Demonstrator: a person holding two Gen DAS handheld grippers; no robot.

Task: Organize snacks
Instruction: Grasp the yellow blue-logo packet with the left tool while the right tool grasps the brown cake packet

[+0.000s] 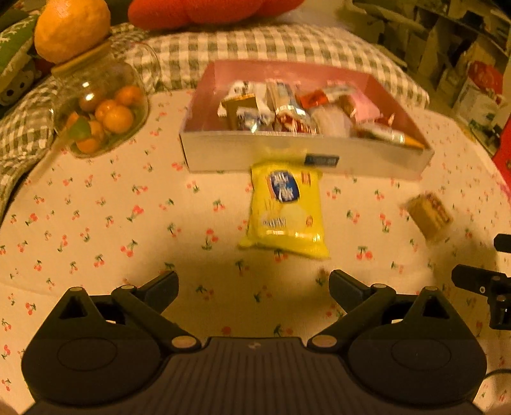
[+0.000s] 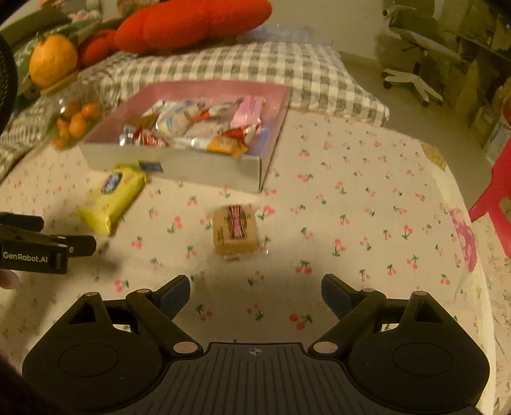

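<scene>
Both claws spread wide, gripping nothing — my left claw lines up on the yellow packet lying against the box; my right claw faces the brown snack, loose on the cherry-print worktop — two stragglers left to box.

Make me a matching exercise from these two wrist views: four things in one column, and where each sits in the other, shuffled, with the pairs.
Things:
1. yellow snack packet
2. brown wrapped snack
3. big orange fruit
4. small oranges

Places:
A. on top of the glass jar's lid
B. inside the glass jar
C. alone on the cherry-print cloth, straight ahead of the right gripper
D. on the cloth, just in front of the pink box, ahead of the left gripper

Pairs: 1-D, 2-C, 3-A, 4-B
</scene>
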